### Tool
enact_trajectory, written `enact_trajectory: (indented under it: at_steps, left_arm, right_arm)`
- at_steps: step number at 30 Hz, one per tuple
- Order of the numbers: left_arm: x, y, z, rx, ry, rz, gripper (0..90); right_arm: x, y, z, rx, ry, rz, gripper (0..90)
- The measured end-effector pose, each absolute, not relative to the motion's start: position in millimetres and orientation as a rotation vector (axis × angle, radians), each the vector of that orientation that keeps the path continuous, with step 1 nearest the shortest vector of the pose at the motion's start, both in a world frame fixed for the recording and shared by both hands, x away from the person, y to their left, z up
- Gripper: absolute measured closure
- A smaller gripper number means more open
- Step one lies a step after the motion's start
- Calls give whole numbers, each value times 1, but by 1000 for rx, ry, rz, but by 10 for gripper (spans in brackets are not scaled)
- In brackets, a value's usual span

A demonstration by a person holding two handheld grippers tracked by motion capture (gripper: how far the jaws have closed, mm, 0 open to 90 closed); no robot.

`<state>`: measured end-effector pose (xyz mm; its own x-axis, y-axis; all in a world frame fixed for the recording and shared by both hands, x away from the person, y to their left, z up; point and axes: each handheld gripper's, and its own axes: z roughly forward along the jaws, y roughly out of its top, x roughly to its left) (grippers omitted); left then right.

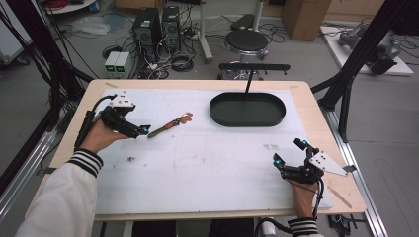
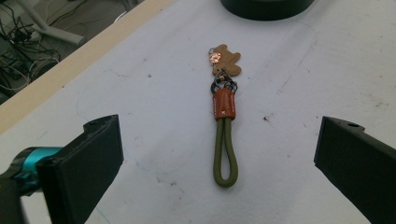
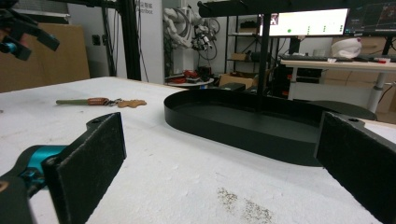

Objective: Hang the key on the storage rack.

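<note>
The keychain point(image 2: 224, 135) with its olive cord loop and brown bear charm lies flat on the white table cover point(image 1: 197, 163). The left gripper point(image 1: 143, 130) hovers just beside its loop end, jaws spread wide. The right gripper point(image 1: 289, 154) rests well apart, jaws also spread, facing the black oval tray point(image 1: 247, 121).

The keychain point(image 1: 170, 125) lies on the table point(image 1: 197, 168), left of the tray point(image 1: 247, 109).

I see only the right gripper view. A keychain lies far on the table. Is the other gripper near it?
Observer: Yes. In the high view the left gripper is just short of the keychain, not touching it.
Operator: Is that gripper open?
Observer: Yes. In the left gripper view its jaws stand wide, with the keychain's green loop lying between them.
Operator: What is at the keychain's other end?
Observer: A brown bear-shaped charm, pointing toward the black tray.
</note>
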<state>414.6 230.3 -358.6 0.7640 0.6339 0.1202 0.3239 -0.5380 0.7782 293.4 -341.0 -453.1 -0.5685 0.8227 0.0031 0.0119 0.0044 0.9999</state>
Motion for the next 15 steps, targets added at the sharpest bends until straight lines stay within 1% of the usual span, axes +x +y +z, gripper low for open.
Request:
enact_trajectory:
  at_steps: [4,8,12,13,15]
  left_arm:
    - [425,221,-359,2213,712,492,17]
    - [436,212,-363,2297,730,466,23]
    - [444,206,-367,2332,733,453,23]
    - [448,203,-369,2345,733,428,23]
    - [453,200,-373,2385,730,423,23]
  right_arm:
    - [293,-341,-453,873,1652,1635,10]
    - [293,-341,-453,871,1651,1633,10]
    - [293,-341,-453,870,1649,1633,10]
    - [293,-341,-453,875,1652,1634,10]
    - [292,-341,-453,878,1649,1635,10]
